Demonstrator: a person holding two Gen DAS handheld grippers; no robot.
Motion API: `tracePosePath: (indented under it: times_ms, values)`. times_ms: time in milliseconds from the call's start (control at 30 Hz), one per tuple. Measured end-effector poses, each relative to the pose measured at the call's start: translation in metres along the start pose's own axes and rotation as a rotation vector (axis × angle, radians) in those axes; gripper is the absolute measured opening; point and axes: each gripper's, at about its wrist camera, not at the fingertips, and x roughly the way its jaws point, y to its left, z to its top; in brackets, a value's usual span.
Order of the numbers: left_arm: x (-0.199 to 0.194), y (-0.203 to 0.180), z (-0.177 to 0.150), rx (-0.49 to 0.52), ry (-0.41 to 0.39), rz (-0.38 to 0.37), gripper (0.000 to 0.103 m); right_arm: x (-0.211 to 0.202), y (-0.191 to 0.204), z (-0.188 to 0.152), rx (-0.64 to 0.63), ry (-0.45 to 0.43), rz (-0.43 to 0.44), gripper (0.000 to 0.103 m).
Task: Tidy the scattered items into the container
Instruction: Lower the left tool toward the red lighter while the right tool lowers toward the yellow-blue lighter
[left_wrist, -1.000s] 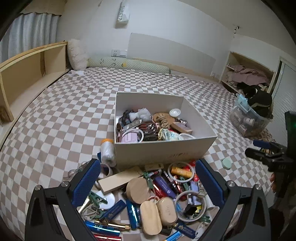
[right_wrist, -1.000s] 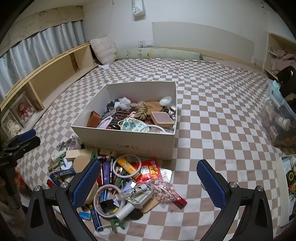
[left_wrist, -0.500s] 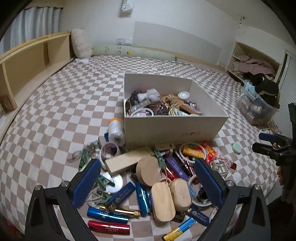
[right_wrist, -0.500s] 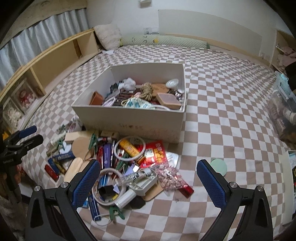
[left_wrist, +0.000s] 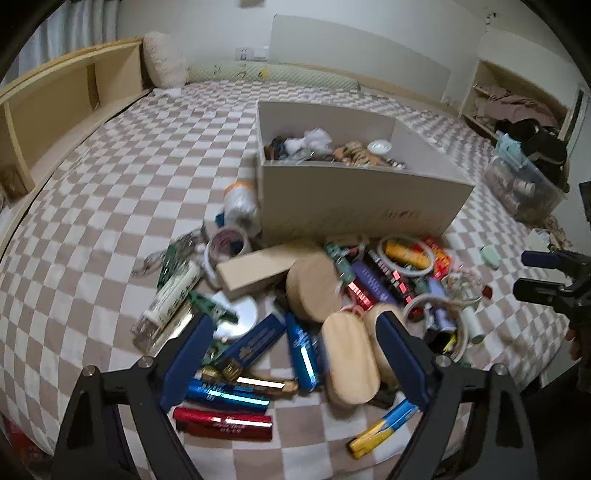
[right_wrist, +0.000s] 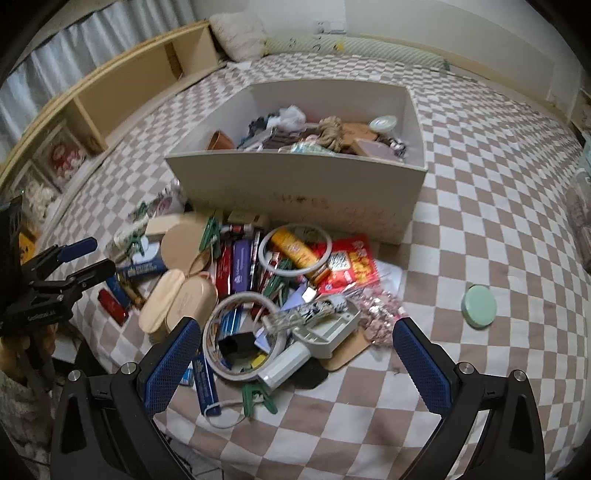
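Note:
A white box (left_wrist: 354, 206) half full of small items sits on the checkered bed; it also shows in the right wrist view (right_wrist: 295, 188). A pile of scattered items lies in front of it: blue tubes (left_wrist: 255, 343), a red tube (left_wrist: 225, 421), oval wooden cases (left_wrist: 349, 362), a round wooden lid (left_wrist: 314, 288), tape rings (right_wrist: 243, 336), a red packet (right_wrist: 351, 262). My left gripper (left_wrist: 295, 354) is open, low over the tubes and wooden cases. My right gripper (right_wrist: 295, 362) is open, low over the tape ring and a white device (right_wrist: 325, 336).
A mint round lid (right_wrist: 479, 305) lies apart on the right. Wooden shelving (left_wrist: 55, 110) runs along the left side of the bed. A clear bin (left_wrist: 524, 184) stands off the bed's right. The bed's front edge is just below the pile.
Both grippers have dropped lower and moved closer to the pile in front of the box. Both stay open.

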Motion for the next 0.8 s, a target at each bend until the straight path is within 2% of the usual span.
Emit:
tracePosePath:
  times_ms: [200,333,667,800]
  values:
    - [0.011,0.023,-0.027,-0.017,0.038,0.066,0.089,0.012,0.002,-0.004,-0.016,0.044,-0.007,0.103]
    - [0.018,0.034,-0.046,-0.023,0.072,0.083,0.090,0.019,0.000,-0.007,-0.014,0.070,-0.011,0.103]
    - [0.023,0.046,-0.071,-0.030,0.116,0.030,0.089,0.029,0.013,-0.015,-0.047,0.118,0.014,0.103]
    - [0.026,0.044,-0.078,-0.016,0.124,0.042,0.089,0.029,0.022,-0.018,-0.049,0.120,0.019,0.103]
